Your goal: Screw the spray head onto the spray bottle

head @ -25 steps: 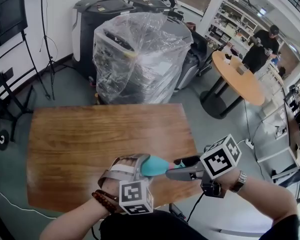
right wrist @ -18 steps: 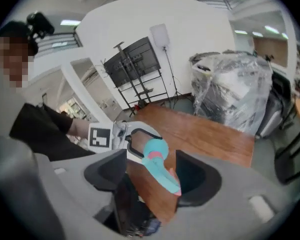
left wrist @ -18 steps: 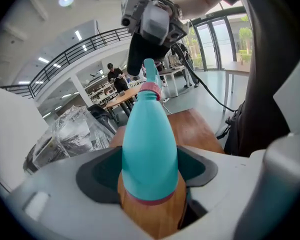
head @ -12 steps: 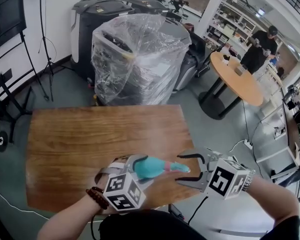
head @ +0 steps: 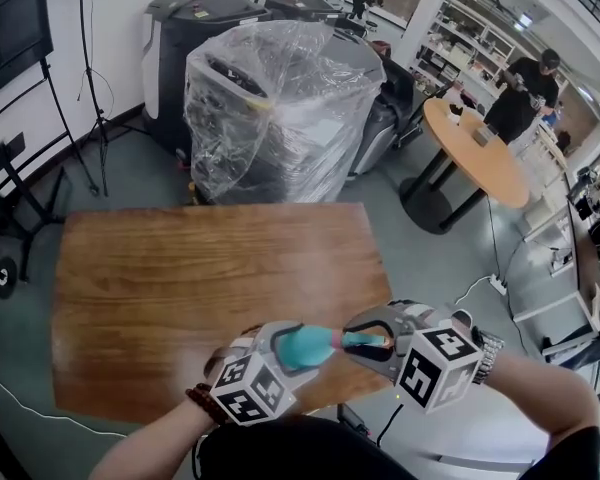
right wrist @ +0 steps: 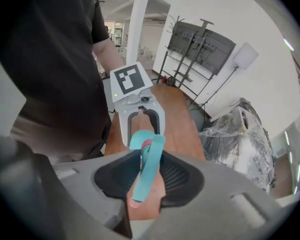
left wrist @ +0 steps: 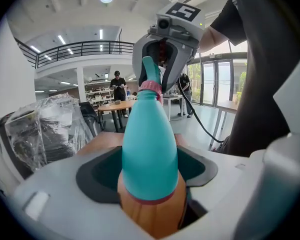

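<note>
A teal spray bottle [head: 303, 347] lies level above the wooden table's [head: 180, 288] near edge, with my left gripper [head: 277, 346] shut on its body. In the left gripper view the bottle [left wrist: 150, 149] points away, and its pink collar and teal spray head [left wrist: 149, 74] sit inside my right gripper [left wrist: 166, 49]. The right gripper [head: 368, 341] has just been closing, and its pads now press the spray head [right wrist: 149, 166] from both sides. The right gripper view looks past the spray head's trigger to the left gripper [right wrist: 138, 115].
A machine wrapped in clear plastic [head: 275, 108] stands beyond the table's far edge. At the back right a person [head: 525, 93] stands by a round wooden table [head: 480, 153]. A black stand [head: 10, 198] is at the left. The person's arms come in from the bottom.
Half a second ago the right gripper stood open, off the spray head. It has since rolled, moved in to the left and closed on the head. The left gripper rolled slightly with the bottle.
</note>
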